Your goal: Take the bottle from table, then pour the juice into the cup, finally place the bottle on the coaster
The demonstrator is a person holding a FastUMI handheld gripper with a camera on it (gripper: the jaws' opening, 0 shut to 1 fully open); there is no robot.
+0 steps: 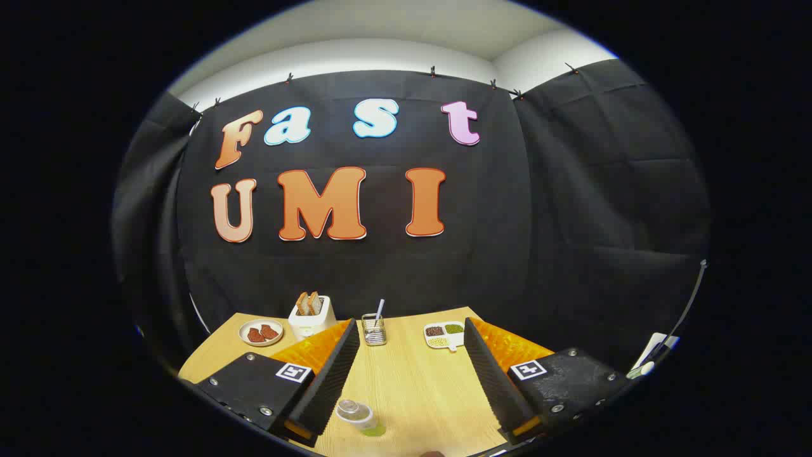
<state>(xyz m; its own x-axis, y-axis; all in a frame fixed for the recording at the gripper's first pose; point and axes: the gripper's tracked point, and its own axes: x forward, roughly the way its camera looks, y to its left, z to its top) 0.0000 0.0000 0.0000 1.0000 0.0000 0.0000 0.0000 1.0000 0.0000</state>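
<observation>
Nearest of all, a small clear plastic bottle with a pale cap and a little green juice in its base stood on the light wooden desk, low between the gripper fingers and closer to the left one; it touched neither, as far as I could judge. The jaws stood wide apart and held nothing, their black ribbed pads angled outward like an open funnel, with orange backing behind them. To my eye this was the very first step, the taking of the bottle, with no grasp yet made. The next move would call for the gripper to drop and slide a little leftward so that the bottle sat centred between the pads before they closed on it. Beyond the fingers stood a small wire basket with a white straw-like stick, a white divided dish of dark, green and pale beans, a white toaster with two brown slices, and a round plate carrying reddish pieces. The bottle's foot was cut off low down, a dark rounded thing at the desk's near edge could not be made out, and I could pick out neither cup nor coaster.
</observation>
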